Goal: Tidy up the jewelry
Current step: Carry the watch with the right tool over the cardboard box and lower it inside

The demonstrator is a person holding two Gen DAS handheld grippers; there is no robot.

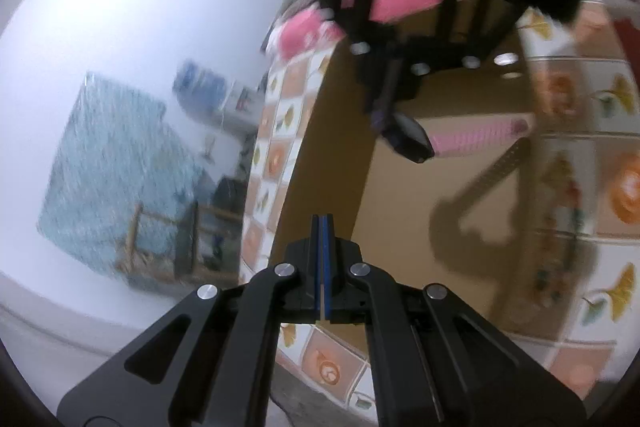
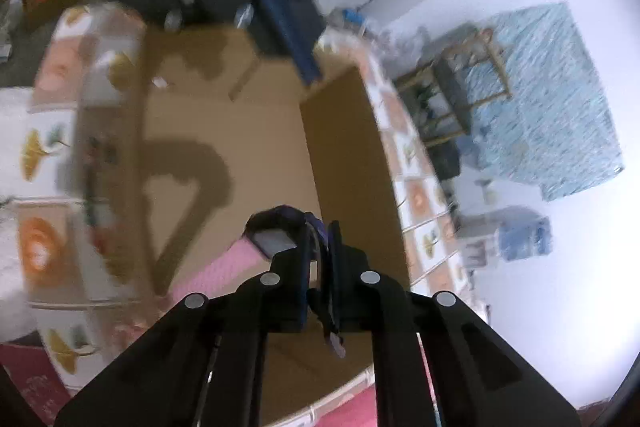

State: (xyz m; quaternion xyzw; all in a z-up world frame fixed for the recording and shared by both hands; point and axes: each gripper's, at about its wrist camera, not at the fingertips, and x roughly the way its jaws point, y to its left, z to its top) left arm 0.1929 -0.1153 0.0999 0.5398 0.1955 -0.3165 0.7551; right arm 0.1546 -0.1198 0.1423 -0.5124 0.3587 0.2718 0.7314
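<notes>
Glossy floral tablecloth (image 2: 40, 155), flat cardboard (image 2: 256, 131), right tongs (image 2: 320, 247) clamping pink-strapped watch (image 2: 272, 241)

Matt brown cardboard (image 2: 224, 131) – glossy patterned tablecloth (image 1: 276, 131) beneath.

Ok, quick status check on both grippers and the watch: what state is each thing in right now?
left gripper: shut, nothing between its fingers.
right gripper: shut on the watch.
watch: held up off the cardboard sheet, pink strap hanging down from the dark case.
cardboard sheet: lying flat on the tablecloth, nothing on the part in view.
tablecloth: spread flat under the cardboard.
</notes>
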